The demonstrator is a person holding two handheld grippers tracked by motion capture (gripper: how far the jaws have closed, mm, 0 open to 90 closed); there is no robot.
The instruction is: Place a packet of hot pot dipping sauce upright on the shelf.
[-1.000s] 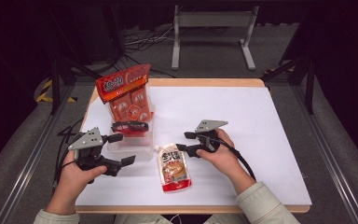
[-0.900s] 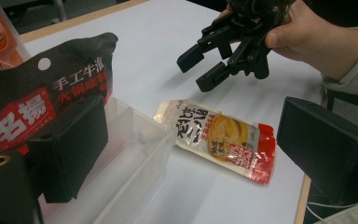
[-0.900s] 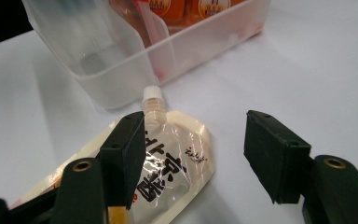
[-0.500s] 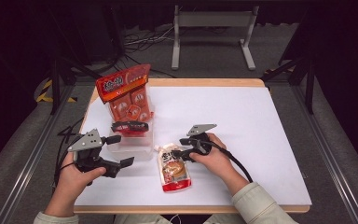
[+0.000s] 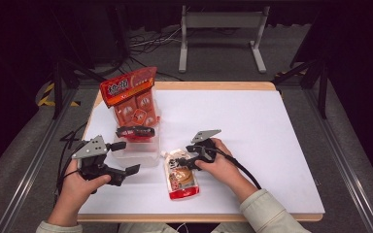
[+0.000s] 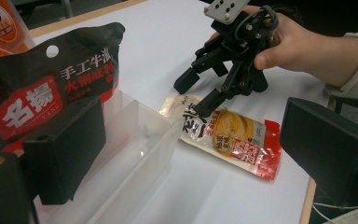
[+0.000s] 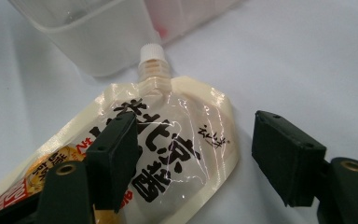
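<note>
A cream and red spouted sauce pouch [image 5: 182,177] [image 6: 228,137] [image 7: 177,154] lies flat on the white table, its cap toward a clear plastic bin [image 5: 136,155] [image 6: 140,149] [image 7: 88,32]. My right gripper [image 5: 185,156] [image 6: 196,93] [image 7: 193,135] hangs low over the pouch's upper end. Its jaws have just been opening: one stands over the printed face, the other beside the pouch's edge, and neither pad presses on it. My left gripper [image 5: 125,158] [image 6: 191,149] is open beside the bin, nothing between its jaws.
An orange snack bag [image 5: 131,97] [image 6: 2,28] stands upright at the bin's far end. A black and red packet [image 5: 135,131] [image 6: 51,88] leans inside the bin. The wooden table edge [image 5: 209,86] runs along the back.
My right gripper has come left and down onto the pouch's upper end, and its jaws stand wider apart. The left gripper, the pouch and the bin have stayed put.
</note>
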